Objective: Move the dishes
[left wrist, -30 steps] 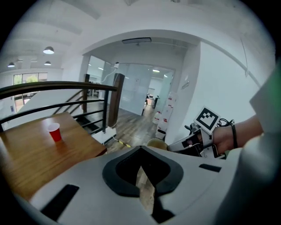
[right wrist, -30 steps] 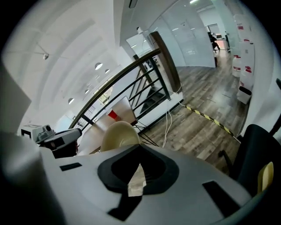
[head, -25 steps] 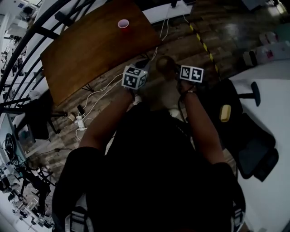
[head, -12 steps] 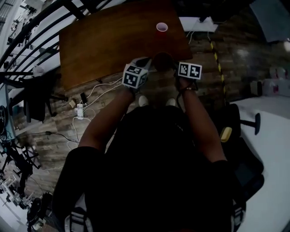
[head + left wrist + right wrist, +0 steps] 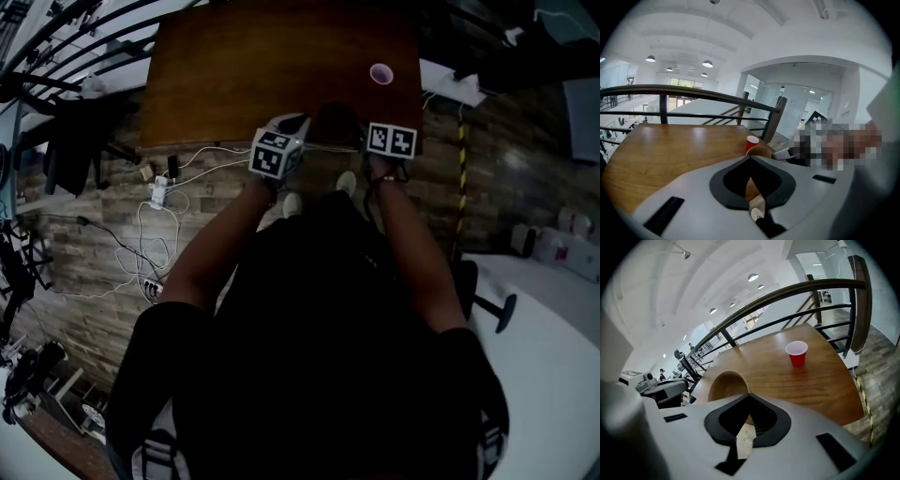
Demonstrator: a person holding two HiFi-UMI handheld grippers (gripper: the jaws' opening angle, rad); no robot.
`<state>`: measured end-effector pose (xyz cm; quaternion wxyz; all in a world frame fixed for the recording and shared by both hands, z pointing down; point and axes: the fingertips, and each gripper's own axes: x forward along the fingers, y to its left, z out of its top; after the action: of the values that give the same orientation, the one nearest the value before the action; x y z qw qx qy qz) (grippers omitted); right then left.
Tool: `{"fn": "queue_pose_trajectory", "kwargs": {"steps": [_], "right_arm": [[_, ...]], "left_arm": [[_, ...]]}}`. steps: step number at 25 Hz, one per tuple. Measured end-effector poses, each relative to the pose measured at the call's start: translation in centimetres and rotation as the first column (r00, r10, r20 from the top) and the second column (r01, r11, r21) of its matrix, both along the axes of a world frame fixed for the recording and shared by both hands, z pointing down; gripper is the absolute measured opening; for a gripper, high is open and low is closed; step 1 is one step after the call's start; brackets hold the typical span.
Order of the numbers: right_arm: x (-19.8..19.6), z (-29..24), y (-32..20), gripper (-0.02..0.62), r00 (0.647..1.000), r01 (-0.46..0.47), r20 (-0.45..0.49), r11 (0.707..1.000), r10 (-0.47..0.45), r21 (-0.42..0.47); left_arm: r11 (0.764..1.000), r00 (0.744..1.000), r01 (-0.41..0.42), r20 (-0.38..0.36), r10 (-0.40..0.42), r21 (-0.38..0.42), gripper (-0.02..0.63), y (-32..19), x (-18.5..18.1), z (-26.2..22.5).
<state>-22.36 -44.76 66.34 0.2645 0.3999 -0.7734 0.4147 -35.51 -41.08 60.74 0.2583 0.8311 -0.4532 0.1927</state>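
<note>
Bowl: a wooden bowl [image 5: 335, 122] is held up between both grippers. It hangs over the worktop's [image 5: 234, 84] near edge, on the person's side of the red cup [image 5: 381, 73] and slightly left of it.
Left jaws: the left gripper [image 5: 750, 161] is clenched on the bowl's rim, with wood showing in the slit between the jaws.
Right jaws: the right gripper [image 5: 749, 399] grasps the opposite rim, and the bowl wall rises just beyond its tips.
Key relation: the bowl is already in the jaws, so the move probably turns on where it lands relative to the cup. It is round, with no long axis to align.
Nearer hand: the right, on the cup's side.
Open room: bare wood spreads left of the cup and beyond it.
Edges: the railing [image 5: 787, 289] stands behind the cup, and the worktop's end lies close to the cup's right.
</note>
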Motion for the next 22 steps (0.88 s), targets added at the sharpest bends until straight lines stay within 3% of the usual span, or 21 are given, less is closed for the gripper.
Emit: {"fn": "queue_pose_trajectory", "kwargs": {"steps": [9, 16, 22], "right_arm": [[-0.4, 0.3, -8.3, 0.012, 0.994, 0.105, 0.046, 0.994, -0.103, -0.035], [-1.5, 1.3, -12.8, 0.013, 0.975, 0.218, 0.063, 0.975, -0.214, -0.046], [-2.7, 3.1, -14.9, 0.014, 0.976, 0.211, 0.074, 0.974, -0.205, -0.088]], "left_arm": [[0.991, 0.991, 0.132, 0.029, -0.131, -0.024, -0.005, -5.4, 1.0, 0.7], [0.969, 0.969, 0.244, 0.059, -0.241, -0.041, -0.005, -8.0, 1.5, 1.5], [0.96, 0.964, 0.265, 0.059, -0.26, -0.092, -0.005, -8.7, 0.9, 3.5]]}}
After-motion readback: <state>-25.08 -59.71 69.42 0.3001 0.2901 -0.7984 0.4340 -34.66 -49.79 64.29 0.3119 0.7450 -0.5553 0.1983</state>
